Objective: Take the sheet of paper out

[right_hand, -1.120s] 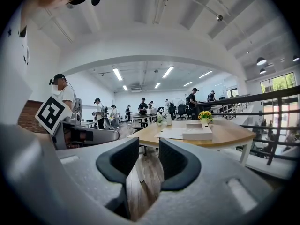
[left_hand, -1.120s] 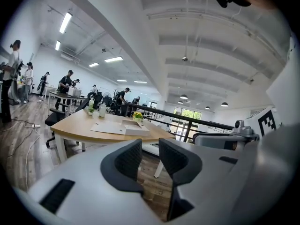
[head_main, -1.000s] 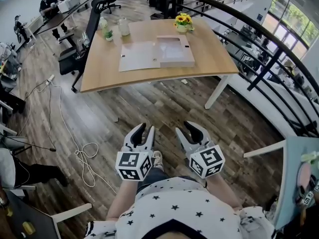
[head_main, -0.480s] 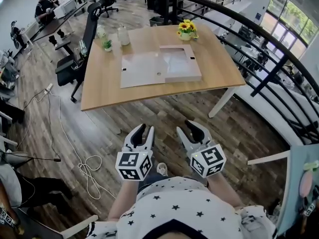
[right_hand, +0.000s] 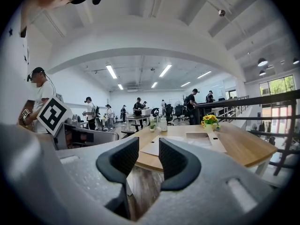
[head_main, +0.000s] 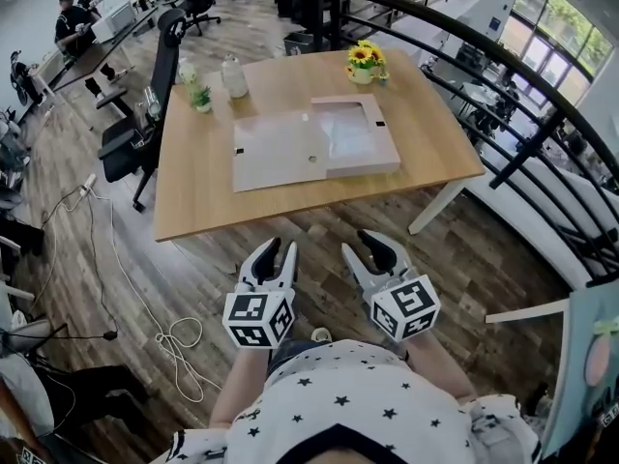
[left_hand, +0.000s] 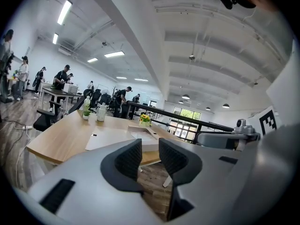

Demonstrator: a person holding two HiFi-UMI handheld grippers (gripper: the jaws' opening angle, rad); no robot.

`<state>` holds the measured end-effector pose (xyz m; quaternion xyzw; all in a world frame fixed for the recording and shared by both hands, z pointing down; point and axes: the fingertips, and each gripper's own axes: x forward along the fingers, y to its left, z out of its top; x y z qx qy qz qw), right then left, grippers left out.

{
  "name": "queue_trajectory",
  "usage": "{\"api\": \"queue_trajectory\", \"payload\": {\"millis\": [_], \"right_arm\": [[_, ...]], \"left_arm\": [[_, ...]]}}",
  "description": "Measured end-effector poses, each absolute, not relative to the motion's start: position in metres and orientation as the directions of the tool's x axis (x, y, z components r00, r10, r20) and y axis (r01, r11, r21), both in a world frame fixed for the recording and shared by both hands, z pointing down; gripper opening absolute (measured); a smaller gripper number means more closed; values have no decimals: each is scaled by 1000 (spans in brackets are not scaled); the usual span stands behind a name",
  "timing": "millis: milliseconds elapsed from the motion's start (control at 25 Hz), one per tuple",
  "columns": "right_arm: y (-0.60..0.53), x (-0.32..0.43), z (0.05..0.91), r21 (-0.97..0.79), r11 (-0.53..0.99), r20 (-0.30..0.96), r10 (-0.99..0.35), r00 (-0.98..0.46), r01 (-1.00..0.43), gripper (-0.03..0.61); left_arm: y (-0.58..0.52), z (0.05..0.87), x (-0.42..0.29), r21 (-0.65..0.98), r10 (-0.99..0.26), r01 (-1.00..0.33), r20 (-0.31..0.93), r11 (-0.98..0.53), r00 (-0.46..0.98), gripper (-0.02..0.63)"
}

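A flat cardboard box lies open on the wooden table, its lid flap spread out to the left. A pale sheet of paper lies inside the box. Both grippers are held low, close to the person's body and well short of the table. My left gripper has its jaws nearly together with nothing between them. My right gripper stands the same way. The left gripper view shows the box far beyond the left gripper. The right gripper view shows the box beyond the right gripper.
A pot of yellow flowers, a jar and a small plant stand at the table's far edge. An office chair stands at its left. A cable loops on the wooden floor. A black railing runs along the right.
The table and box have come nearer and lower in the head view. Both grippers keep their place before the body with jaws unchanged.
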<state>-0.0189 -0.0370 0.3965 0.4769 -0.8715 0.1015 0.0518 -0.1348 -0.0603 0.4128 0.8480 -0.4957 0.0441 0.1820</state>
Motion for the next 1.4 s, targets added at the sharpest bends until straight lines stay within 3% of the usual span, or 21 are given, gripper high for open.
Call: {"api": "queue_trajectory", "payload": {"millis": [640, 1400], "right_arm": [[-90, -1, 410, -144, 480, 213, -839, -501, -866, 117], [-261, 48, 402, -129, 501, 204, -831, -517, -856, 117]], "left_arm": [[-131, 428, -117, 276, -793, -841, 291, -466, 535, 107], [-292, 439, -63, 273, -779, -847, 337, -457, 529, 106]]}}
